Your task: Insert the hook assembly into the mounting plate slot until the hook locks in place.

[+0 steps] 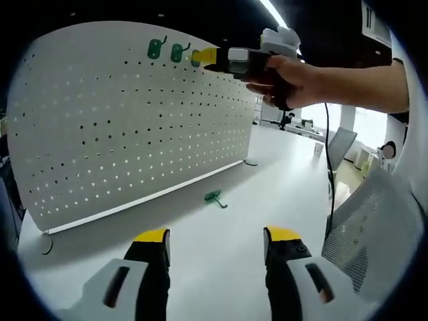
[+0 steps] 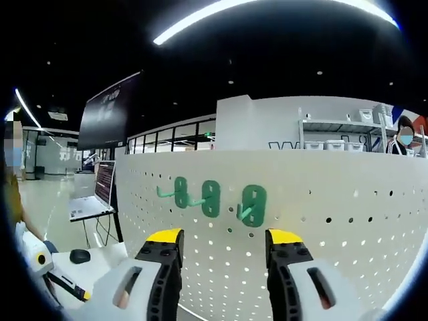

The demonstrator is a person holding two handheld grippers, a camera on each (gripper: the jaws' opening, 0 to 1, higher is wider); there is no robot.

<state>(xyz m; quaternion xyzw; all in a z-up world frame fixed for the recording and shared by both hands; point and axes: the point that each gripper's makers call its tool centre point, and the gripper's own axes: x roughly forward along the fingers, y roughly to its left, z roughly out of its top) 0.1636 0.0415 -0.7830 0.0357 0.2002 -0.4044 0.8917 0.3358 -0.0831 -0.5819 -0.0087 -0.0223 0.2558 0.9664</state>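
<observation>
A white pegboard (image 1: 134, 127) stands upright on the white table (image 1: 267, 174). Three green hooks hang in a row near its top edge (image 1: 155, 48), (image 1: 176, 52), (image 1: 195, 59). Another green hook (image 1: 214, 196) lies loose on the table by the board's foot. My left gripper (image 1: 217, 237) is open and empty, low over the table in front of that loose hook. A hand holds my right gripper (image 1: 208, 57) against the rightmost hanging hook. In the right gripper view the right gripper (image 2: 225, 237) stands open just below the three hooks (image 2: 254, 205), with nothing between its fingers.
A mesh office chair (image 1: 368, 221) stands at the table's right edge, with a cable hanging near it. Beyond the pegboard (image 2: 348, 221) are a laptop (image 2: 90, 200) and a mouse (image 2: 79, 255) on a side desk, shelves with boxes (image 2: 334, 140), and a person (image 2: 405, 137).
</observation>
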